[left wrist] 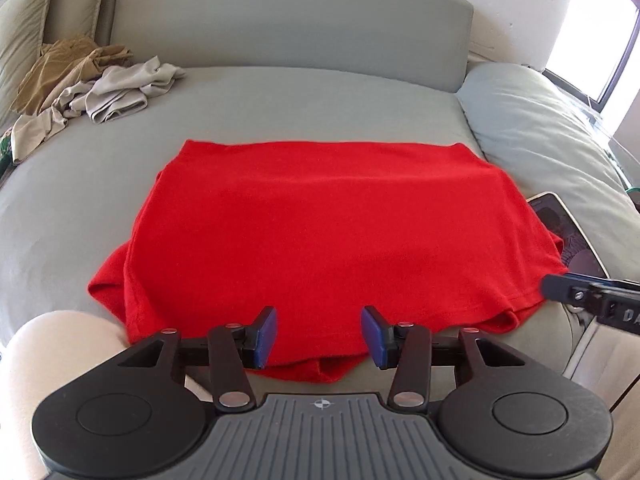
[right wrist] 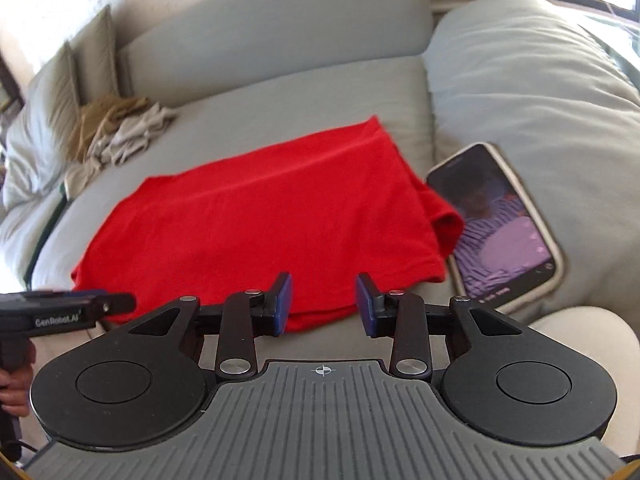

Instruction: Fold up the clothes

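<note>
Red shirt (left wrist: pixel 332 232) lies folded into a broad rectangle in the middle of the grey couch (left wrist: pixel 280 92), top layer smooth, lower layers peeking out at the near left corner and along the near hem. Left gripper (left wrist: pixel 319 336) hangs just above that near hem, blue pads (left wrist: pixel 267 334) spread wide, nothing between them. Over on the right wrist view, the right gripper (right wrist: pixel 323 304) sits at the shirt's near right edge, fingers likewise wide apart and empty, the red cloth showing through the gap. The left gripper's black body pokes in at the left of that view, a hand (right wrist: pixel 14 388) wrapped round its handle. Just beside the shirt's right edge lies a phone (right wrist: pixel 502 220), screen lit, its inner corner touching or just under the red fabric, hard to say which. It rests against the big grey cushion (right wrist: pixel 520 80). Far back left, well apart from the shirt, a heap of clothes (left wrist: pixel 84 80), tan and pale grey pieces crumpled together against the backrest corner.
</note>
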Motion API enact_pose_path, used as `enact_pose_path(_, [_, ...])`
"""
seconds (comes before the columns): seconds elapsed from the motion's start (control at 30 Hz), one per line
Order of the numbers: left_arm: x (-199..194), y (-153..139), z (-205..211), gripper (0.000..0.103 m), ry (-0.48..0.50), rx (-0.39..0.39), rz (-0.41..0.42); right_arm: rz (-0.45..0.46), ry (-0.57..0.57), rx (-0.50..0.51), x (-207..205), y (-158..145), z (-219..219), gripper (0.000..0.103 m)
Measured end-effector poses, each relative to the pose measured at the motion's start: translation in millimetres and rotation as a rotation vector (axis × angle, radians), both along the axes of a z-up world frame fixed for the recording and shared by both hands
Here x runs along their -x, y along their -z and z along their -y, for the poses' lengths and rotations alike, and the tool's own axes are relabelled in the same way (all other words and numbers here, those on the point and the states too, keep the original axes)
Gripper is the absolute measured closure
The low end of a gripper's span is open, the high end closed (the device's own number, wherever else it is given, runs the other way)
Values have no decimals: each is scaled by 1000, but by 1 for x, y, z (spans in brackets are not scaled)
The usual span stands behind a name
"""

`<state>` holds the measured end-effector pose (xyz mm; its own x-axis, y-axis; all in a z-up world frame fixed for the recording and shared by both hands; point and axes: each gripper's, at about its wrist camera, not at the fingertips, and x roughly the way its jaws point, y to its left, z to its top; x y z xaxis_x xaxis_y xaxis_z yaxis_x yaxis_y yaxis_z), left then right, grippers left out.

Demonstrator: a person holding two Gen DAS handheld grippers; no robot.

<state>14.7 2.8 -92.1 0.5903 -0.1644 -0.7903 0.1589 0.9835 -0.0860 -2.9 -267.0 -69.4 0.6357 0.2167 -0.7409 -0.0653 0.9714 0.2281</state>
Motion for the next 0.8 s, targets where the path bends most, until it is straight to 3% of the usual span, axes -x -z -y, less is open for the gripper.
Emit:
enact_pose_path(0.07, [-5, 5, 8, 59, 11, -39, 36, 23, -77, 61, -10, 6, -22, 65])
enact_pose_path(0.17, [-12, 20, 18, 59, 12, -100, -20, 13, -135, 93, -25, 16, -43, 67])
enact_pose_path(0.23, [-8, 26, 19, 59, 6, -112, -10, -21, -144, 116, -30, 26, -52, 67])
enact_pose_path(0.4, [7, 21, 14, 59, 34, -127, -69, -58, -159, 144, -6, 31, -43, 66])
enact_pose_path(0.5, [19, 20, 9, 58, 28, -103, -142, -156, -106, 54, 7, 26, -22, 64])
enact_pose_path(0.57, [29, 16, 8, 57, 27, -75, -126, -153, -54, -28, 20, 21, -5, 63])
enact_pose_path(0.7, [31, 10, 11, 55, 21, -52, -95, -112, 40, -164, 34, 18, 22, 52])
enact_pose_path(0.8, [29, 8, 14, 54, 13, -43, -99, -146, 86, -258, 32, 27, 32, 51])
